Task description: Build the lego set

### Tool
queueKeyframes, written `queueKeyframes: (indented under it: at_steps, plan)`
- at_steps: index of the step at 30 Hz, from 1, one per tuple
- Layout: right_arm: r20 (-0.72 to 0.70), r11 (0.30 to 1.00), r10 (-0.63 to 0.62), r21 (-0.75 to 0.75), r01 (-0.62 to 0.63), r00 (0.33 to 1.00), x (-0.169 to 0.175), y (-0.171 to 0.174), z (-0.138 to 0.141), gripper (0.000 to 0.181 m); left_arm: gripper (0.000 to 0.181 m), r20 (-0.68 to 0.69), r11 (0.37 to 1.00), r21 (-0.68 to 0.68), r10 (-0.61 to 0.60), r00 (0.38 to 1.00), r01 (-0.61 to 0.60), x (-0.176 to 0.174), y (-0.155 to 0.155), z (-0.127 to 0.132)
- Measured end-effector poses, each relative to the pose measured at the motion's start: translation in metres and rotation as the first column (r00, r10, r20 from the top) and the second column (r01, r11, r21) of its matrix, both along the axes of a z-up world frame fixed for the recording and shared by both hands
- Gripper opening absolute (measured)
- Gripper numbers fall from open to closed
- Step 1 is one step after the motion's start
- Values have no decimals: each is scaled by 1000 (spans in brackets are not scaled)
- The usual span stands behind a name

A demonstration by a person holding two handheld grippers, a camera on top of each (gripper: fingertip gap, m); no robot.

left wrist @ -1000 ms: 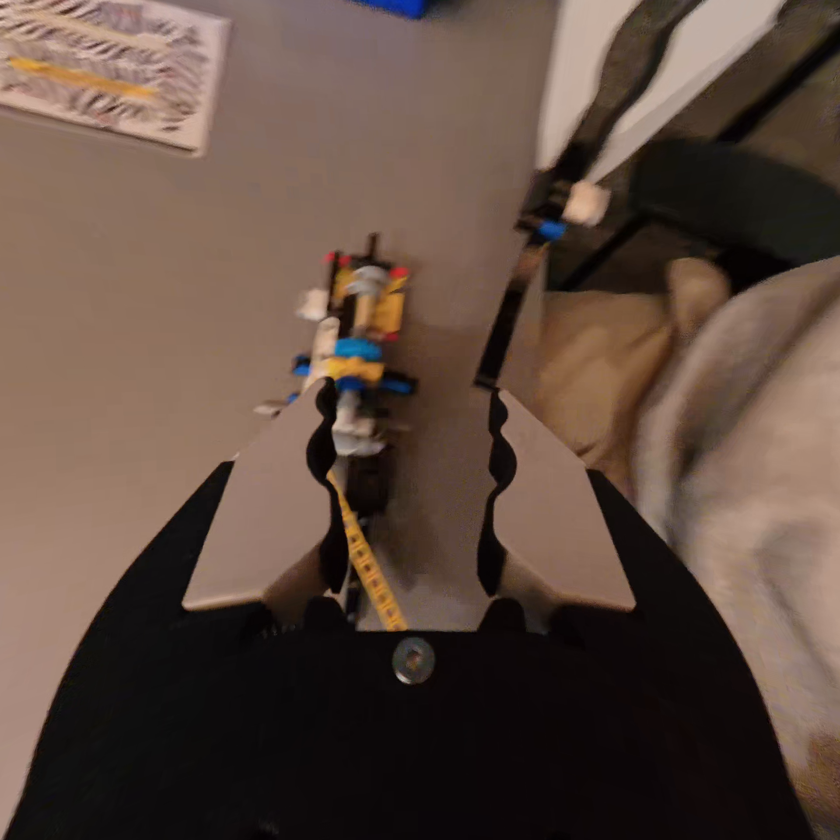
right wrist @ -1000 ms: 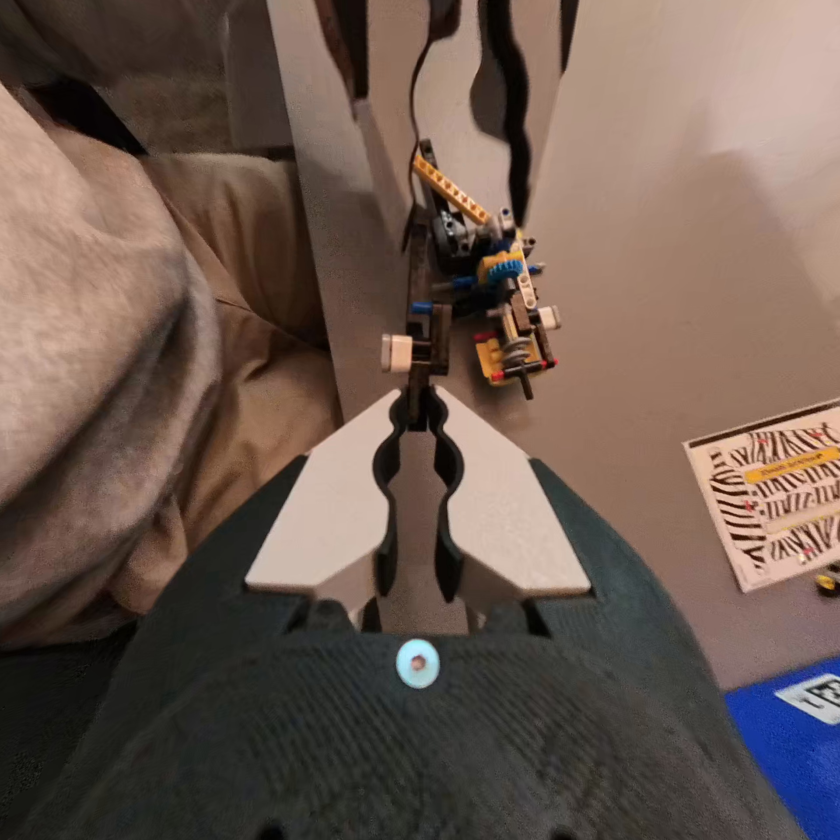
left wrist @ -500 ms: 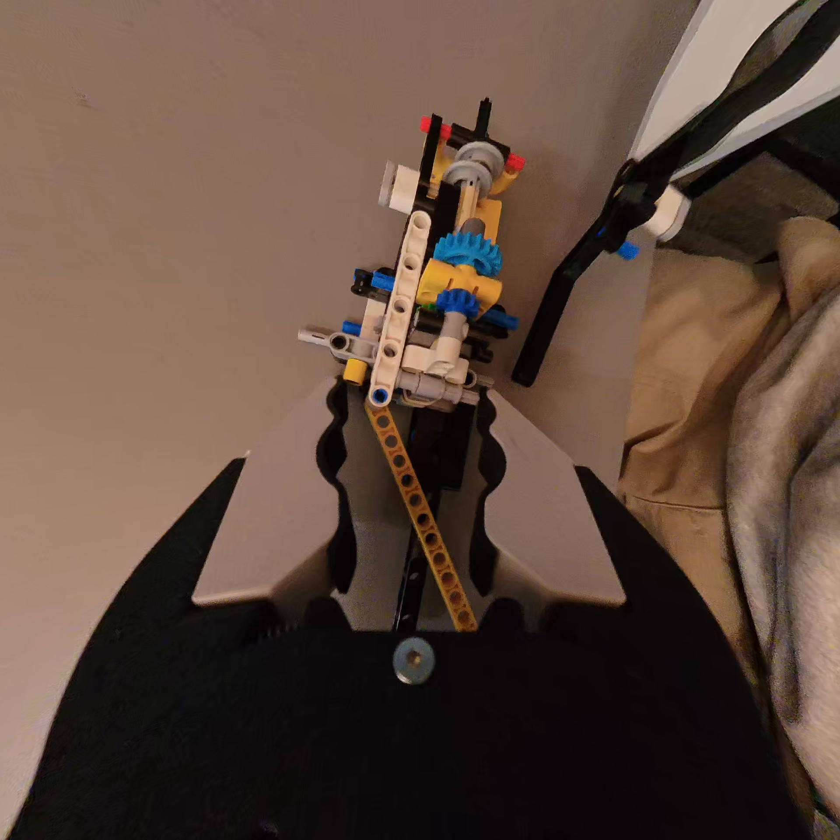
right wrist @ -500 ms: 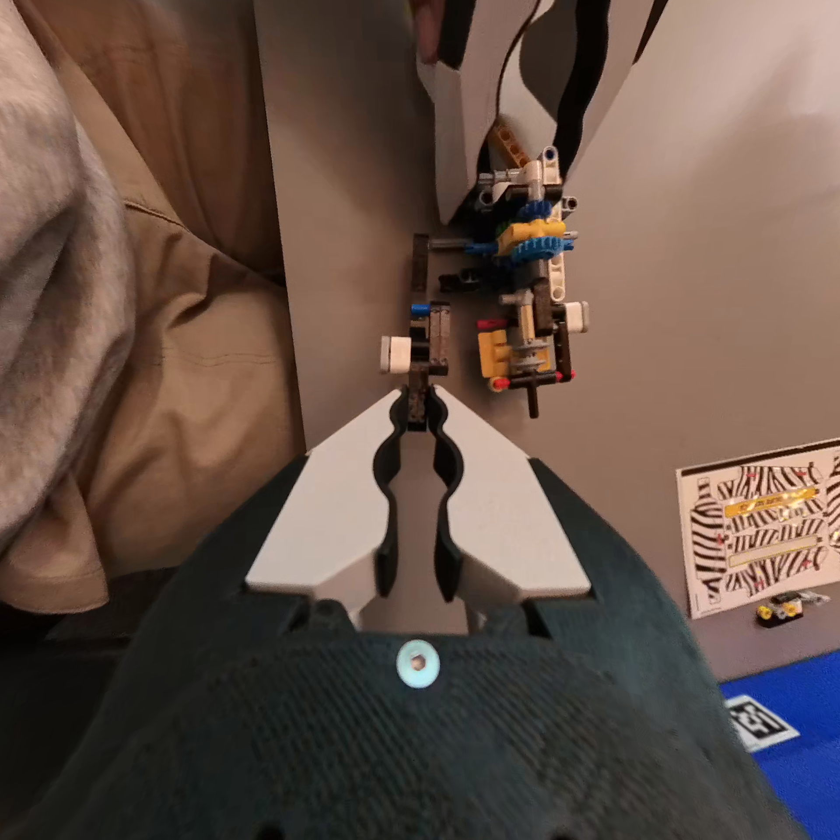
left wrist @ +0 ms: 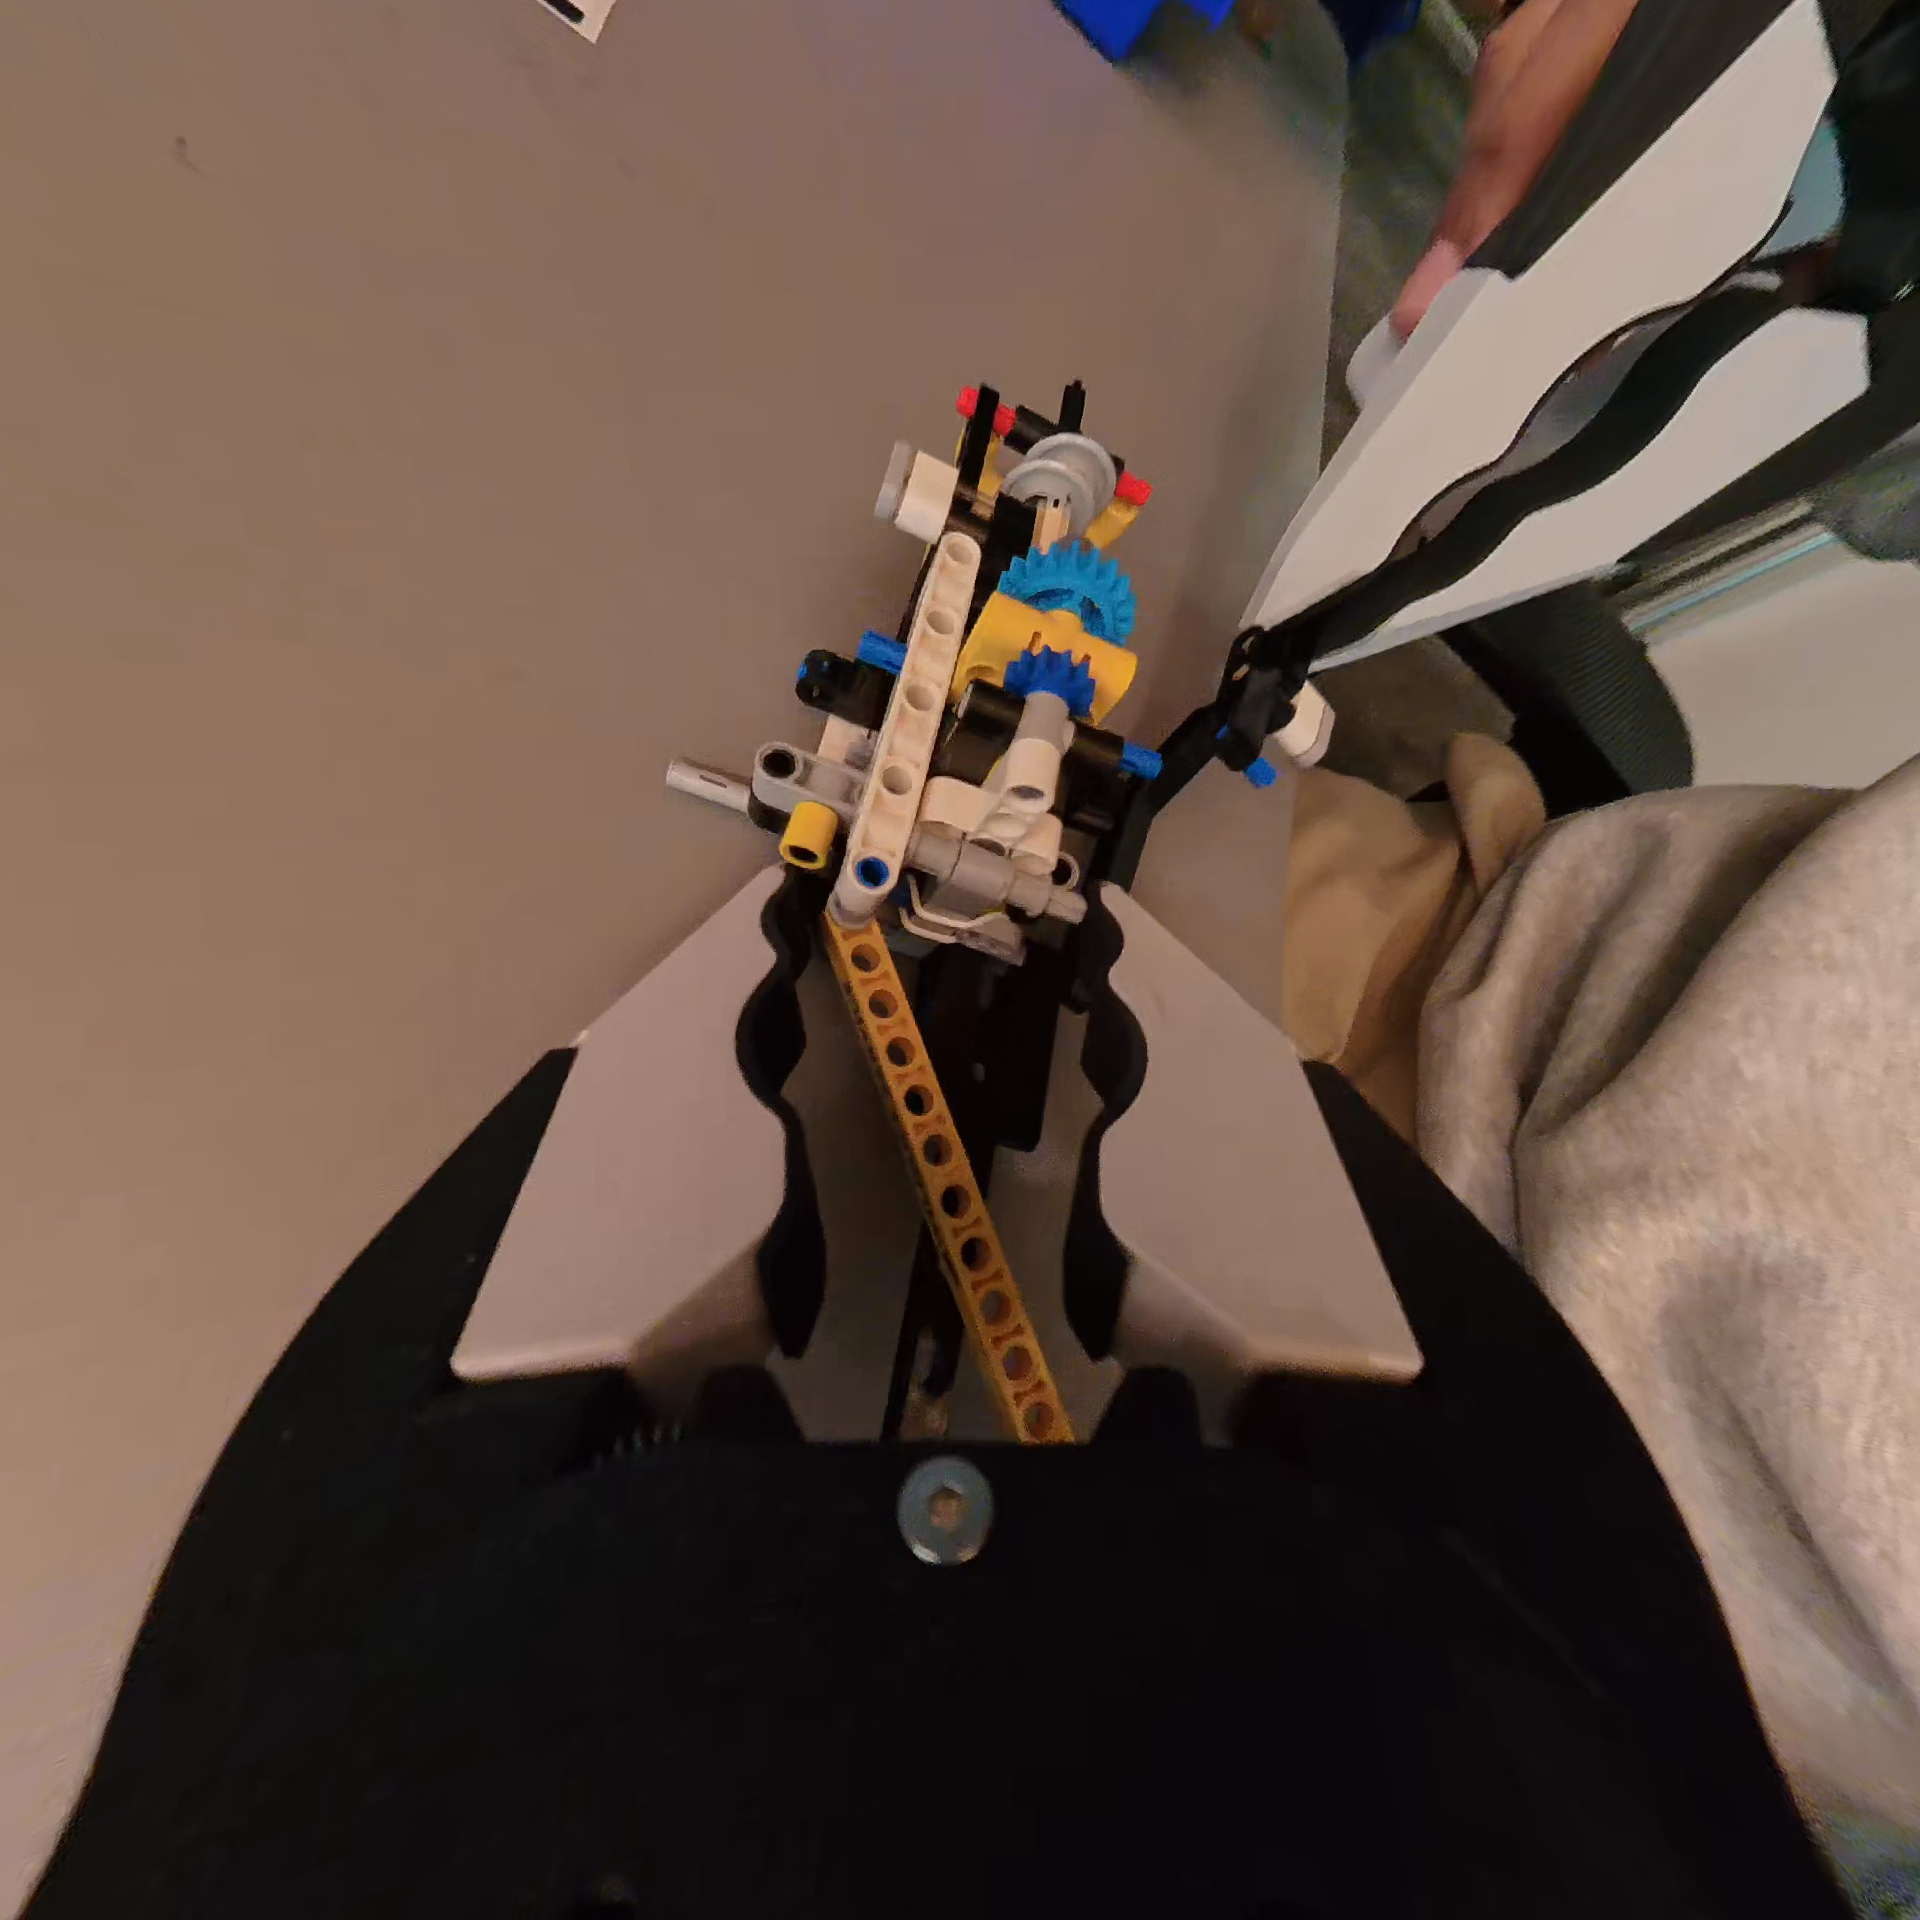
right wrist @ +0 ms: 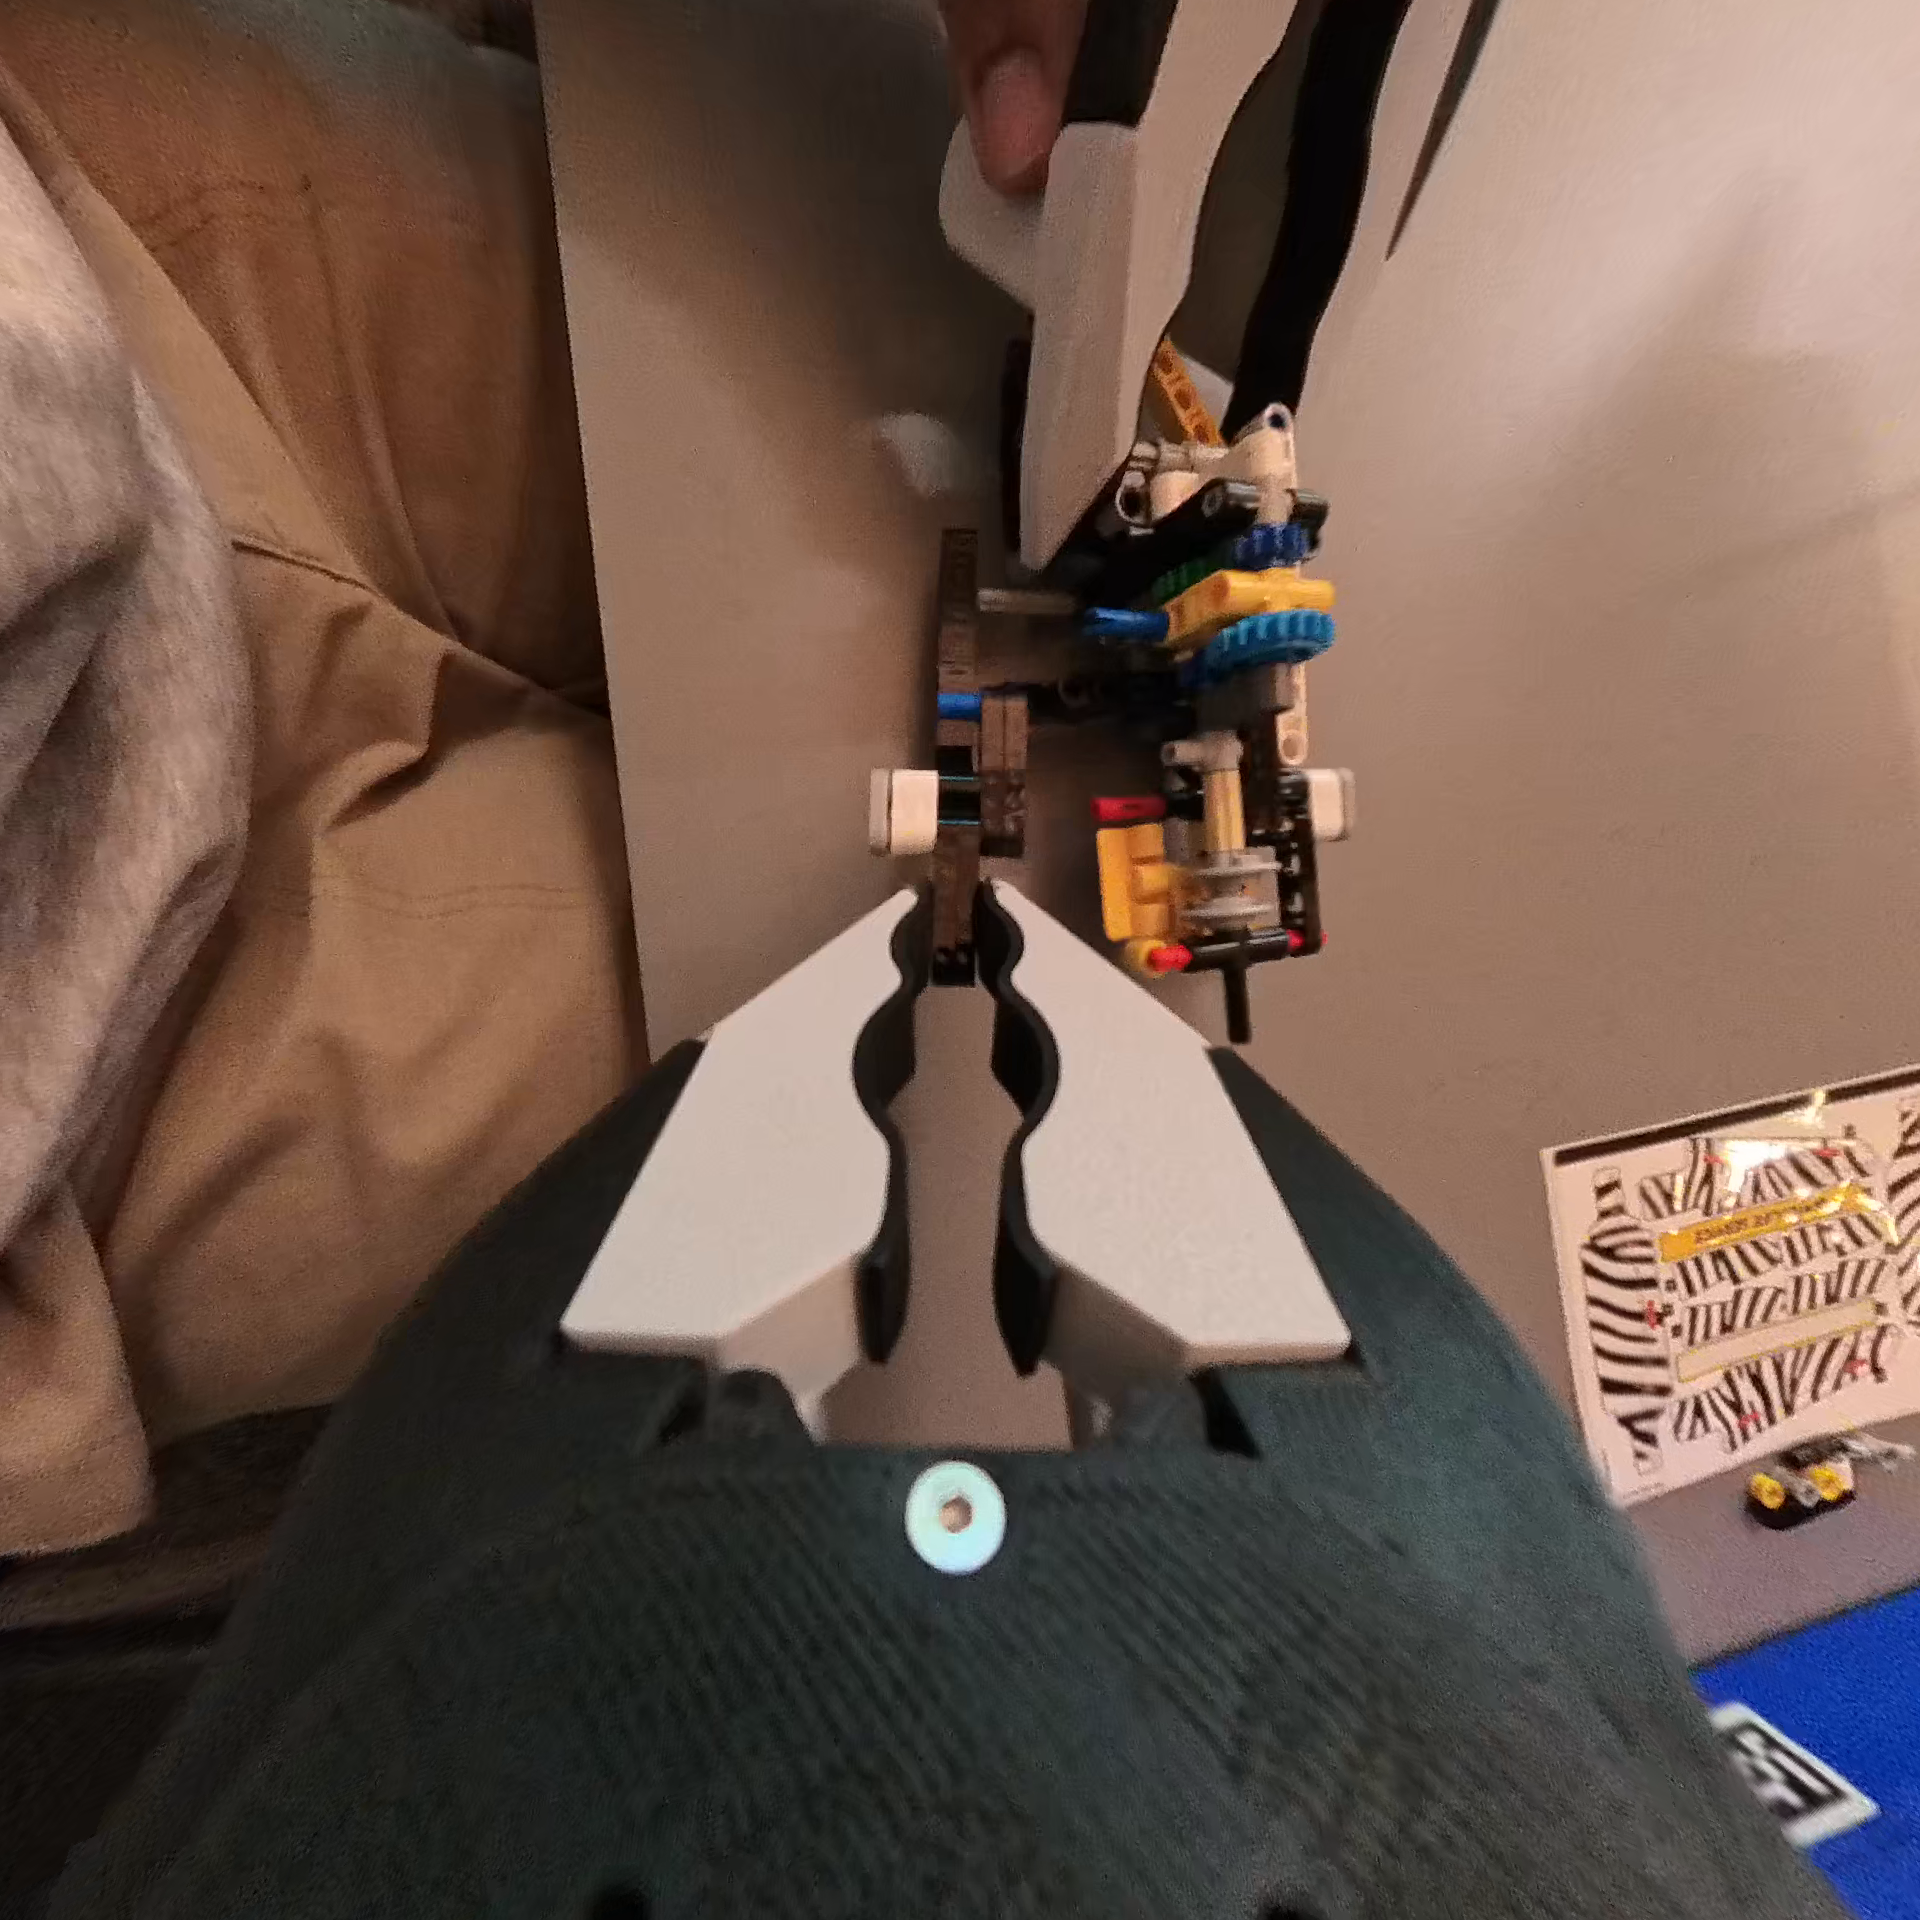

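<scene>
The lego assembly (left wrist: 997,675), with blue gears, a yellow block, white beams and a long yellow beam (left wrist: 935,1164), sits between my left gripper's (left wrist: 940,914) fingers, which are shut on its black base. It also shows in the right wrist view (right wrist: 1226,644), under the left gripper (right wrist: 1174,416). My right gripper (right wrist: 951,909) is shut on a black beam piece (right wrist: 977,790) with a white bush and a blue pin. That piece lies alongside the assembly's near side, at its blue pins and grey axle. In the left wrist view the right gripper (left wrist: 1273,665) comes in from the upper right.
The grey table (left wrist: 416,623) ends close to the assembly, with a person's beige trousers (right wrist: 364,727) and grey sleeve (left wrist: 1662,1143) beyond the edge. A zebra-patterned sticker sheet (right wrist: 1745,1268), a few small loose parts (right wrist: 1797,1491) and a blue mat (right wrist: 1818,1704) lie to the right. The gap from one gripper's tips to the other's is roughly 8 cm.
My left gripper moved forward around the assembly and closed on its base. The assembly and the black beam piece in my right gripper came together side by side.
</scene>
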State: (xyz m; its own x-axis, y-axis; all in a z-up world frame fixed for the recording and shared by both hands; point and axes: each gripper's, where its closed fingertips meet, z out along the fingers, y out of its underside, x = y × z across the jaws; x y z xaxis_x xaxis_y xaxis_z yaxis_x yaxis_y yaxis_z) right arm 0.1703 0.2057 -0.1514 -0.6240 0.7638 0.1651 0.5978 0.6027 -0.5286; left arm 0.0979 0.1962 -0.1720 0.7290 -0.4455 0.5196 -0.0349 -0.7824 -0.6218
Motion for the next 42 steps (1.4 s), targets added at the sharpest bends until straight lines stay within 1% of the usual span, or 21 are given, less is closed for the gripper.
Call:
queueKeyframes:
  at_steps: [4,8,12,15,20,24,28,31,42]
  plan:
    - [-48,995,-64,-73,60,997,-4,-4,-2,6,51,53,1000,-12,26,998,-25,0,2,2]
    - [-90,993,-82,-98,73,993,0,-4,-5,6,51,67,1000,-9,18,998,-17,1,2,1]
    - [-117,989,-93,-124,78,989,0,1,-9,6,51,51,1000,-9,7,999,-7,3,1,-1]
    - [-131,993,-80,-95,68,988,1,2,-14,6,51,33,1000,-6,4,999,-4,3,1,-2]
    - [-100,998,-67,-27,64,993,4,5,-18,6,51,39,1000,-4,6,999,-6,3,1,-2]
    - [-96,998,-64,-28,61,993,1,4,-10,6,51,48,1000,-1,4,999,-4,2,1,-1]
    - [-89,1000,-28,-1,28,996,-1,5,-10,6,51,46,1000,0,-5,999,5,4,0,-2]
    - [-91,1000,-17,-23,15,996,-3,4,-12,6,51,43,1000,3,-10,999,10,4,-1,-2]
    - [-59,993,-62,-101,56,996,-2,1,-15,7,52,-23,996,47,-73,997,74,7,-5,-4]
